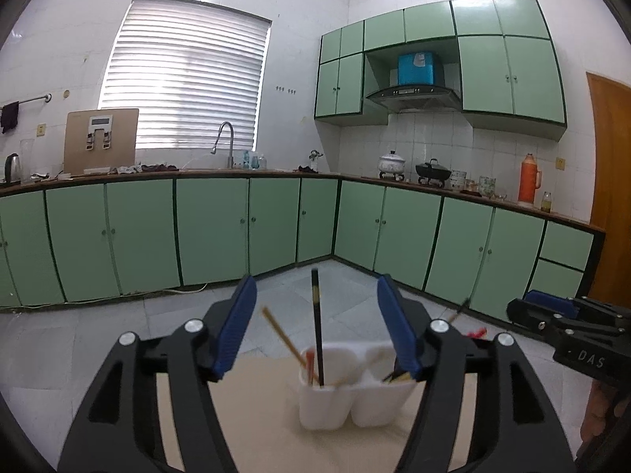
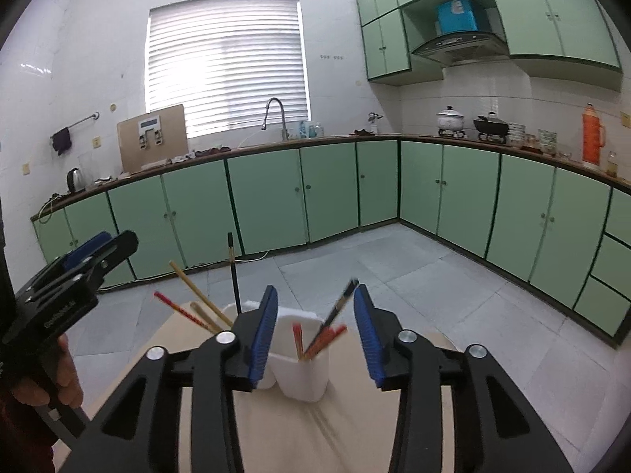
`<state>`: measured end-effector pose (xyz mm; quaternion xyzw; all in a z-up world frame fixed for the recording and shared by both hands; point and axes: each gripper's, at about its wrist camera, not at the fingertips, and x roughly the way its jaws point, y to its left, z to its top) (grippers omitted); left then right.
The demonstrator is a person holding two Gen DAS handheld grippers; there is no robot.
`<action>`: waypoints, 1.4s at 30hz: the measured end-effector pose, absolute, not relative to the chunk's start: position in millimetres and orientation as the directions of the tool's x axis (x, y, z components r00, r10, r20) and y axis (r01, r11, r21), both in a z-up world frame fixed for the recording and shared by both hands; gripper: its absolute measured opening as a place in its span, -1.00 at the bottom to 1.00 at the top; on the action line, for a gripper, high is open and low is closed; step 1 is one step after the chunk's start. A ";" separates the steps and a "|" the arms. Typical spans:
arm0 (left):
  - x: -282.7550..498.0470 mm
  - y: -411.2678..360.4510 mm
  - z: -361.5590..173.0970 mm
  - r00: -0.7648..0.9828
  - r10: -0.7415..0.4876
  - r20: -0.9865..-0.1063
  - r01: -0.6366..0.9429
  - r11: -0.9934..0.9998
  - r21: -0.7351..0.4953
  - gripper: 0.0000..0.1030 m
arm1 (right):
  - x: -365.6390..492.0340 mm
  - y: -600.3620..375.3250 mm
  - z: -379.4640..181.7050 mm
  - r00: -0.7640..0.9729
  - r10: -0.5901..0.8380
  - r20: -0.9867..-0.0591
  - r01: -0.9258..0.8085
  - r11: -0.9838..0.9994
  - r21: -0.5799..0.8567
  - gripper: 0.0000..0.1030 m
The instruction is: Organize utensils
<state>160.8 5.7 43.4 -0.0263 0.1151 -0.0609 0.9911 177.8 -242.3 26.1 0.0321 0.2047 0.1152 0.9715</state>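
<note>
Chopsticks stand loose in a white plastic holder (image 1: 347, 398) of two joined, round-cornered cups, set on a pale, smooth table (image 1: 256, 433).

Counted from the right wrist view:
- left cup — one black chopstick (image 2: 233, 276) near upright, two bamboo-coloured ones (image 2: 201, 295) leaning left, one red (image 2: 181, 309) leaning left.
- right cup — one black chopstick (image 2: 339, 303) leaning right, and about three red ones (image 2: 321, 341), blurred, so the count is unsure.

All are thin, straight sticks; the black ones carry a gold band toward the upper end.

Left gripper (image 1: 315, 323): blue ribbed pads well apart, nothing between them but air; the holder sits just ahead and below. Right gripper (image 2: 315, 335): pads likewise apart, framing the right cup without touching the sticks.

Two grippers in all, black frames with silver pivot bolts — each visible in the other's view, and a hand (image 2: 59, 374) shows on the left one's handle.
</note>
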 end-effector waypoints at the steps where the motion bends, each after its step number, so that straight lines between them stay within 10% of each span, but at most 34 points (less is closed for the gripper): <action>1: 156.7 6.0 41.8 0.966 -0.122 -0.228 0.110 0.992 -0.063 0.27 | 173.4 -242.8 24.7 0.891 0.232 -0.390 -0.206 0.972 0.110 -0.15; 26: 70.3 11.0 7.1 0.934 -0.091 -0.346 0.083 0.996 -0.038 0.66 | 98.7 -235.6 -17.5 0.866 0.226 -0.445 -0.185 0.974 0.134 0.00; 42: 35.0 14.3 25.3 0.950 -0.090 -0.298 0.084 0.996 -0.031 0.89 | 69.7 -227.7 1.4 0.894 0.235 -0.382 -0.204 0.972 0.119 0.88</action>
